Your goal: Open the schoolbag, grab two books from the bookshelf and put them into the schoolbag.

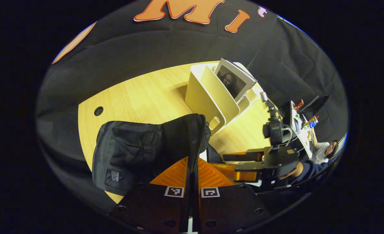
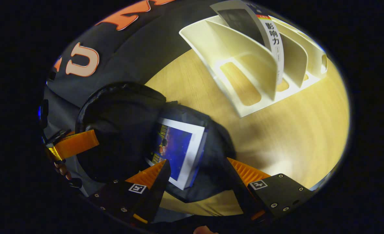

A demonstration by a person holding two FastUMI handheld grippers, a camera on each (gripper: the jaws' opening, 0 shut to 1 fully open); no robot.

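The black schoolbag [image 2: 120,130] lies near the wooden table's [image 2: 293,130] front edge, its mouth unzipped, with 1 blue-covered book [image 2: 177,151] standing inside the opening. The left gripper [image 1: 192,175] has its fingers pressed together on the bag's zippered rim, holding it up. The right gripper [image 2: 195,175] hovers at the opening, fingers spread apart on either side of the book without touching it. Toward the table's far edge stands a white bookshelf [image 2: 244,68] holding 1 book [image 1: 234,81] with a portrait cover, leaning against a divider.
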